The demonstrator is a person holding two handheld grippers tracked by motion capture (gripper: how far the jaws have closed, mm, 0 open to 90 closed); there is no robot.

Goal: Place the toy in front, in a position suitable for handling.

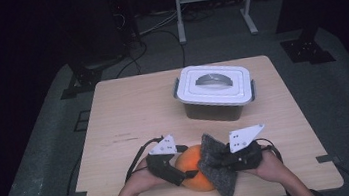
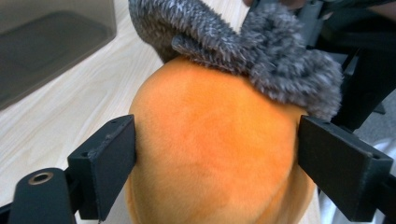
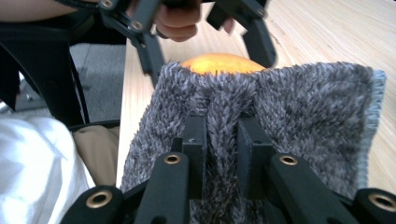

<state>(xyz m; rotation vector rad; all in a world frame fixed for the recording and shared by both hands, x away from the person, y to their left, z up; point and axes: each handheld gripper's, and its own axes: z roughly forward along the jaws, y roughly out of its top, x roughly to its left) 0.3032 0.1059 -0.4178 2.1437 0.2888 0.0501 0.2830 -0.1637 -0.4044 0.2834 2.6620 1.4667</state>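
Clamping the orange ball (image 2: 215,140), left tongs (image 2: 215,154) face right tongs (image 3: 221,140) pinching grey cloth (image 3: 289,107) against it.

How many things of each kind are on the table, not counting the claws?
Orange ball, held in the left claw: 1
Grey fuzzy cloth, pinched in the right claw: 1
Box with white lid: 1
Total: 3
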